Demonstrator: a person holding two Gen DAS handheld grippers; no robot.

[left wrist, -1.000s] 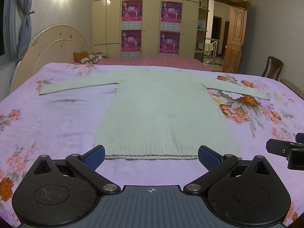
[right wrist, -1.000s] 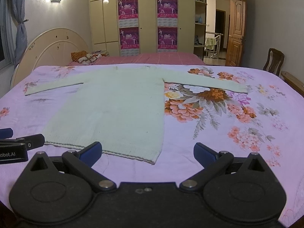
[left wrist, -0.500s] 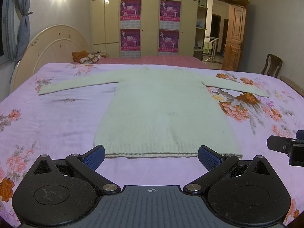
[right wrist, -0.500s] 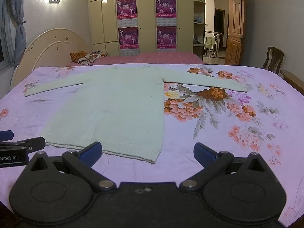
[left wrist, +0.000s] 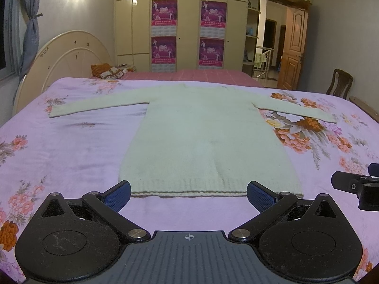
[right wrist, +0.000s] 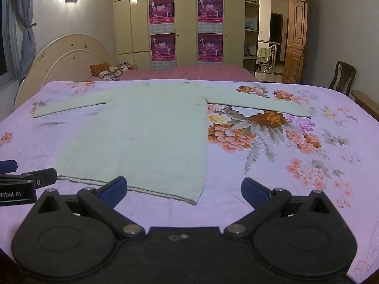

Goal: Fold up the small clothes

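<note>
A pale green knit sweater [left wrist: 206, 139] lies flat on the bed, both sleeves spread out sideways and its ribbed hem nearest me. My left gripper [left wrist: 188, 193] hangs open just short of the hem, with nothing between its blue pads. The same sweater [right wrist: 146, 132] appears left of centre in the right wrist view. There my right gripper [right wrist: 184, 187] is open over the hem's right corner, empty as well. Each gripper shows at the edge of the other's view: the right gripper [left wrist: 355, 184] and the left gripper [right wrist: 26, 179].
A purple floral bedsheet [left wrist: 59, 156] covers the bed. The cream headboard [left wrist: 68, 56] stands at the left. A second bed with a red cover [left wrist: 189, 74] and a pillow lies behind. A wooden chair [left wrist: 338, 85] sits at the right, before a wardrobe and an open door.
Both grippers have barely shifted and stay open. The sweater lies as before.
</note>
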